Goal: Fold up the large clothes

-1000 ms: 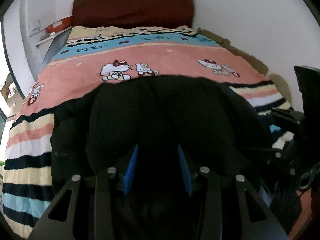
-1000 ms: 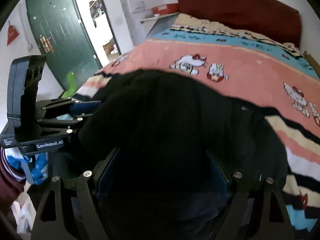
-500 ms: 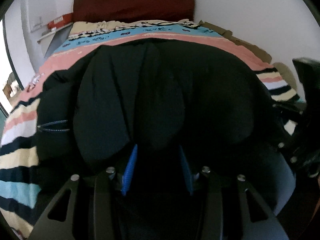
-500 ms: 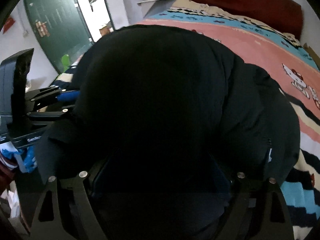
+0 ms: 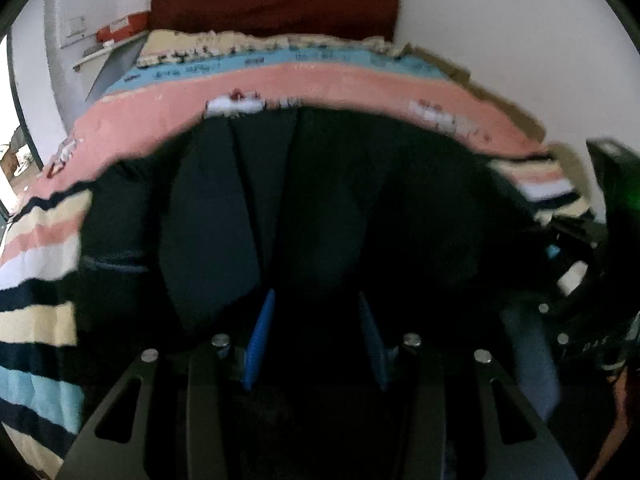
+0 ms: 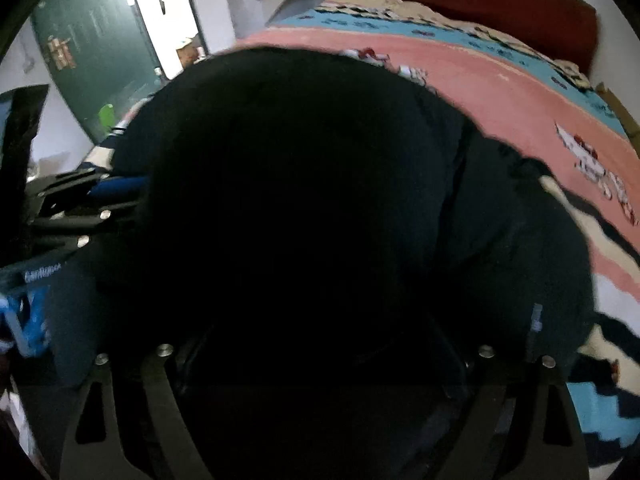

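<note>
Bed: where the striped cartoon-print bedspread (image 5: pixel 328 80) covers it, it fills most of both views, running up to a dark red headboard (image 5: pixel 276 0) against the white wall.
Garment: a large black jacket (image 5: pixel 320 200) lies bunched on the near part of the bed, covering the pink and striped bands there; a zipper line shows at its left edge in the left wrist view, and a small tag shows near its right edge in the right wrist view.
Door: a dark green door (image 6: pixel 92 60) stands open at the far left of the right wrist view, beside a bright doorway.
Left gripper (image 5: pixel 316 336): its blue fingers (image 5: pixel 260 336) stand partly apart with black cloth bunched between them; whether they press on it I cannot tell.
Right gripper (image 6: pixel 320 360): its jaws have just been opening and stand wide, with the jacket's black cloth filling the gap; the fingers themselves are lost in the dark.
Shelf: a red box (image 5: pixel 120 30) sits on a small wall shelf left of the headboard.
</note>
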Tool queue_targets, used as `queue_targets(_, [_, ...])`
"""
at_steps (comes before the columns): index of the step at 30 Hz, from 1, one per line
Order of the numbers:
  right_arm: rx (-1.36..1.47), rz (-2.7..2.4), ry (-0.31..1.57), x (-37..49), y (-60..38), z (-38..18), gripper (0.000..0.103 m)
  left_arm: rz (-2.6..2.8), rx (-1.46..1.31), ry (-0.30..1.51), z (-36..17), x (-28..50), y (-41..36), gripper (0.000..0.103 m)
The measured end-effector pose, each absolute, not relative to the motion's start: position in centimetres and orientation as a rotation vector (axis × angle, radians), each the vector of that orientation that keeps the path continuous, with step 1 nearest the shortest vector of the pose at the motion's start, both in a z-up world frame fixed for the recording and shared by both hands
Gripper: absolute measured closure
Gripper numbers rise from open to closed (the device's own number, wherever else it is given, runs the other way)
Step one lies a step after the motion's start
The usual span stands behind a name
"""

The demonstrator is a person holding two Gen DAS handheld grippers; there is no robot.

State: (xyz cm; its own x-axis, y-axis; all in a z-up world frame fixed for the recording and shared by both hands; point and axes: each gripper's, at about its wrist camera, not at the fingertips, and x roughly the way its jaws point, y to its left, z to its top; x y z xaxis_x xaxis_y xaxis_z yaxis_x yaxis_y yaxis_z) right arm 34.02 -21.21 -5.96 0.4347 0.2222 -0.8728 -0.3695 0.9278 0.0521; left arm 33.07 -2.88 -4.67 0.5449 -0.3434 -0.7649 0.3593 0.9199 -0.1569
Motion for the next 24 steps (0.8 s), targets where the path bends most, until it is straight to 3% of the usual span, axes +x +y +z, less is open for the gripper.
queue_targets(7, [-0.099,0.306,0.883,35.2,-23.6,-0.4,0.015,-0.396,-0.04,0.839,-1.2,37.0,-3.1,0.062])
queue_targets(17, [-0.064,0.253,1.011,38.8,-25.0,-6.9,0.012,-0.413,-0.013,0.922,-7.4,38.4,-5.2,0.062])
queue_targets(24, [-0.044,0.224,1.025,37.5,-25.0,-6.8,0.012,-0.387,-0.037,0.938,-5.6,36.4,-4.3,0.062])
